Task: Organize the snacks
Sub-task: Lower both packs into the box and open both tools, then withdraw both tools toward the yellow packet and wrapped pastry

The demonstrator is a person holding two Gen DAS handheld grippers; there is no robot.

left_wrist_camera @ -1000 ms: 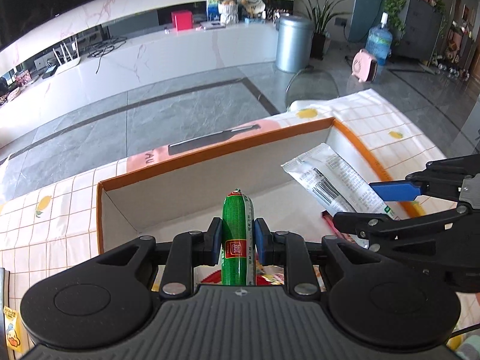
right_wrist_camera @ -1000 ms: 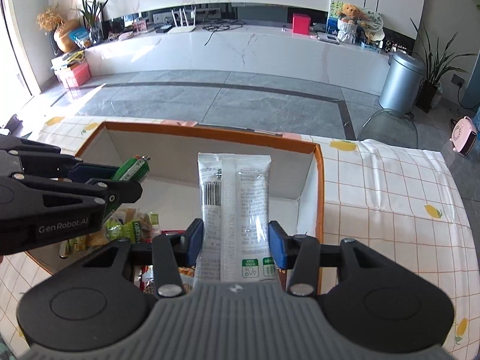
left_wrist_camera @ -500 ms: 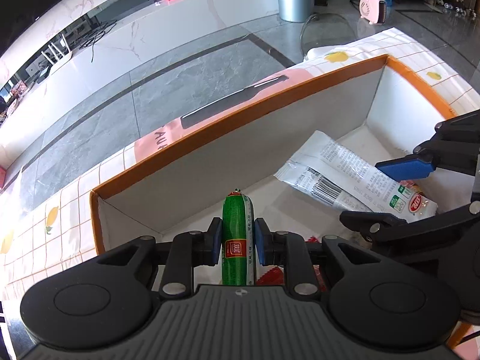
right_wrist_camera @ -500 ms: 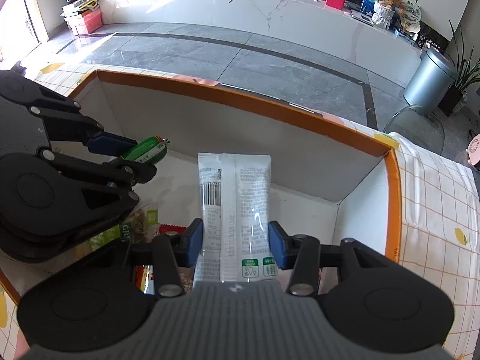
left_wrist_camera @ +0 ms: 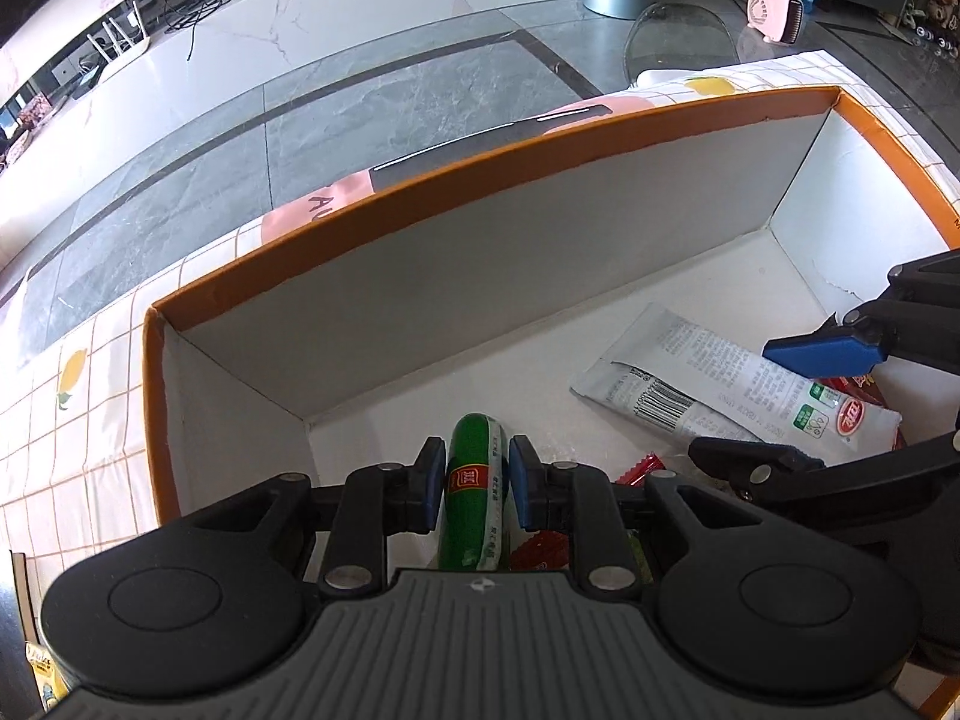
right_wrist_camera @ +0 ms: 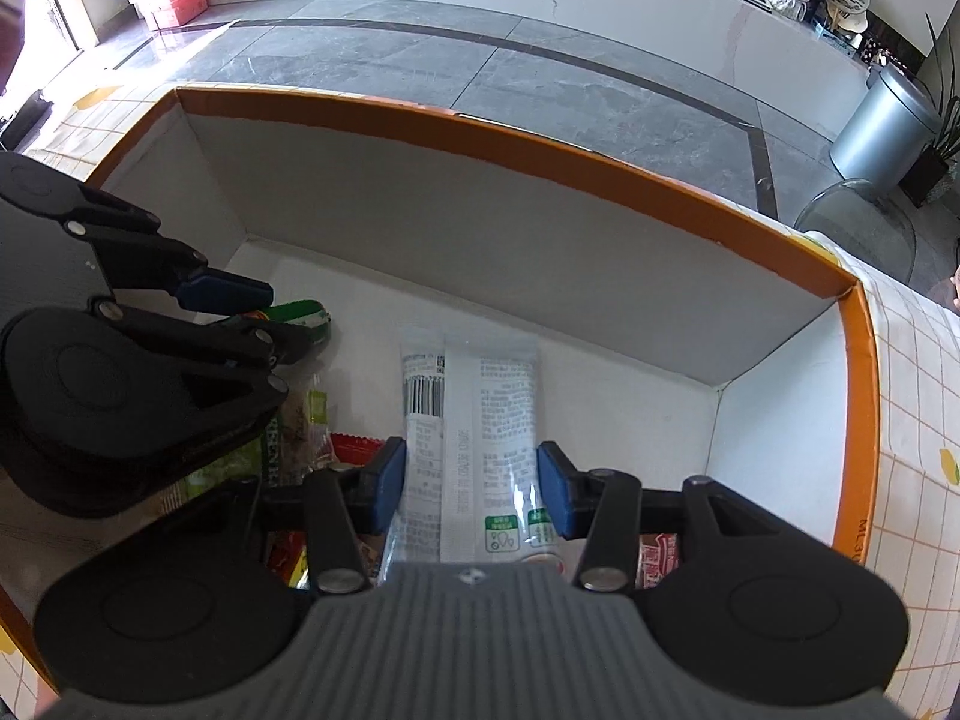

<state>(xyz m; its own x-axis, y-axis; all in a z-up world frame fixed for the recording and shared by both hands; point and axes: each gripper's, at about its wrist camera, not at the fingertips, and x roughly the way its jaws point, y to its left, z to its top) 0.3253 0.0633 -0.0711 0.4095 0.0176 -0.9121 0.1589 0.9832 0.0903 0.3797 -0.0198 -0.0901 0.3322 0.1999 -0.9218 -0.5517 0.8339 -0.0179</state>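
An orange-rimmed cardboard box [left_wrist_camera: 492, 156] with white inner walls sits on the table, also seen from the right wrist as the box [right_wrist_camera: 540, 156]. My left gripper [left_wrist_camera: 471, 483] is shut on a green sausage stick [left_wrist_camera: 471, 480] and hangs inside the box near its left end. My right gripper [right_wrist_camera: 471, 492] is shut on a white snack packet [right_wrist_camera: 474, 420], held low over the box floor. From the left wrist the white packet [left_wrist_camera: 708, 396] lies between the right gripper's blue pads. From the right wrist the green sausage [right_wrist_camera: 300, 315] pokes out of the left gripper [right_wrist_camera: 252, 315].
Several red and green snack packs [right_wrist_camera: 306, 438] lie on the box floor under both grippers. A checked tablecloth with lemon prints [left_wrist_camera: 78, 408] covers the table around the box. Beyond the table edge are grey floor tiles, a metal bin [right_wrist_camera: 888, 120] and a pink heater [left_wrist_camera: 774, 6].
Both grippers have sunk from above the box rim down into the box, each still holding its snack. The white packet now sits close to the box floor.
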